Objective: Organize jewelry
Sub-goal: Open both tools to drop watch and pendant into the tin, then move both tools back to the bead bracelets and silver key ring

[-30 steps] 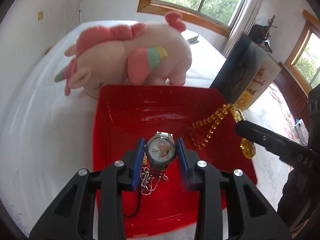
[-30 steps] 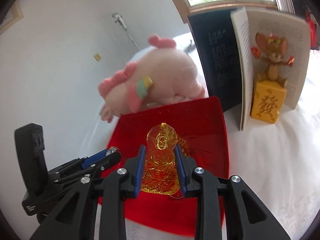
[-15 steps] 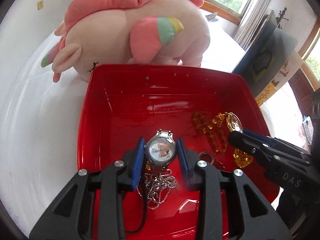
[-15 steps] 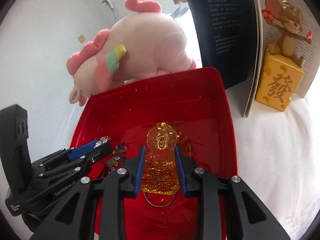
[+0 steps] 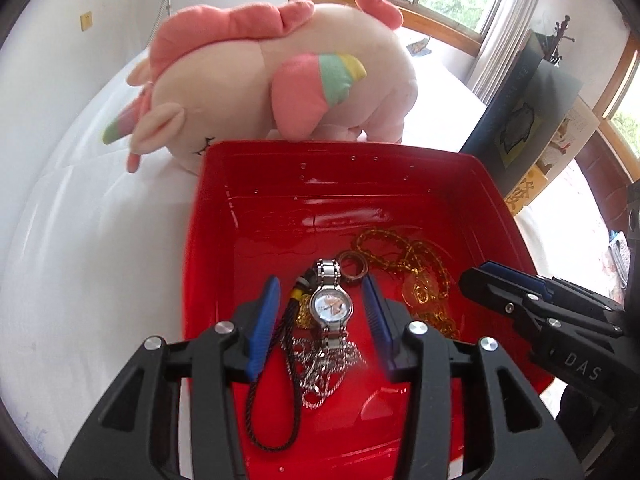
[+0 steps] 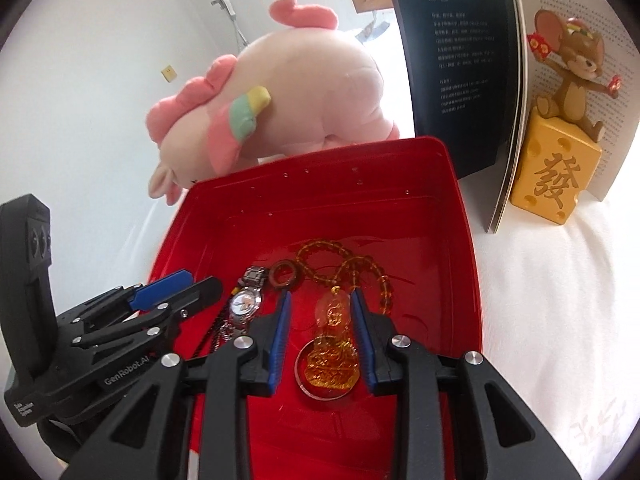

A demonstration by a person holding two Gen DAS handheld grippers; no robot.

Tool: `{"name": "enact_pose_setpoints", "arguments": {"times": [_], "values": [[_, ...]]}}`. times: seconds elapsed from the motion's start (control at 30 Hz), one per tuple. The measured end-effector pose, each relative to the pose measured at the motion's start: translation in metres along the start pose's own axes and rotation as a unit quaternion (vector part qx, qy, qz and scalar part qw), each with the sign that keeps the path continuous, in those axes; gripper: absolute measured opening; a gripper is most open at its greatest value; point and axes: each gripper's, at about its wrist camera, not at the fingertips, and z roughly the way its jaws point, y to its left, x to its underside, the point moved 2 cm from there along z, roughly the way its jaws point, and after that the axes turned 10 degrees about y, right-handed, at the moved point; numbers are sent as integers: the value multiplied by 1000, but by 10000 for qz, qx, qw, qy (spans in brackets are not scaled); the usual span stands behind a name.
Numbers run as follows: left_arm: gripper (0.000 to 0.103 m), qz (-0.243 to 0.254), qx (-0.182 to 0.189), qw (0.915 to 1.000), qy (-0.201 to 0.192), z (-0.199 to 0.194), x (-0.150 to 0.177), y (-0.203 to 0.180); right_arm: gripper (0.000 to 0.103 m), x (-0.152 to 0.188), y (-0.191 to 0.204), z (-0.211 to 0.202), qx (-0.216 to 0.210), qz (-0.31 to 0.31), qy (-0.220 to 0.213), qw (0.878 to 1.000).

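Observation:
A red tray (image 5: 208,240) sits on the white bed. In it lies a silver watch (image 5: 332,306) on a silver chain (image 5: 324,368) and a black cord (image 5: 272,400). My left gripper (image 5: 320,280) straddles the watch, jaws opening, with a gap on each side. An amber pendant (image 6: 332,352) on a bead necklace (image 6: 344,264) lies on the tray floor between the fingers of my right gripper (image 6: 320,293); its pads stand clear of the pendant. A brown ring (image 6: 285,274) rests beside the watch (image 6: 244,304). The left gripper (image 6: 200,284) shows at the left in the right wrist view.
A pink plush unicorn (image 5: 280,80) lies right behind the tray's far rim. An open book (image 6: 452,60) stands to the right, with a mouse figure on a yellow cheese block (image 6: 560,168) in front of it. White bedding surrounds the tray.
Both grippers came down into the tray. The left jaws widened and let go of the watch. The pendant left the right pads and now lies on the tray floor.

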Motion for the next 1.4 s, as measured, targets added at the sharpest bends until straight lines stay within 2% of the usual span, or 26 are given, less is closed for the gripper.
{"name": "enact_pose_setpoints", "arguments": {"times": [0.17,0.33,0.73,0.97,1.03,1.23,1.4], "values": [[43,-46,-86,9997,-219,-33,17,4,31,16,5,-24,-18,-17,-117,9999],[45,166,-265,9987,-404,-68,56,0,31,46,11,-55,-50,-136,-122,9998],[46,662,-329,9963,447,-66,163,10,31,142,10,-95,-83,-350,100,9993],[46,680,-220,9960,531,-73,220,19,31,206,1,-92,-74,-508,420,9978],[47,691,-233,9959,534,-75,238,19,31,225,-1,-93,-152,-548,651,9963],[48,692,-221,9949,707,-65,266,18,31,263,-2,-93,-137,-581,927,9939],[49,730,-286,9944,706,-61,273,15,31,276,1,-92,-94,-691,1051,9920]]}}
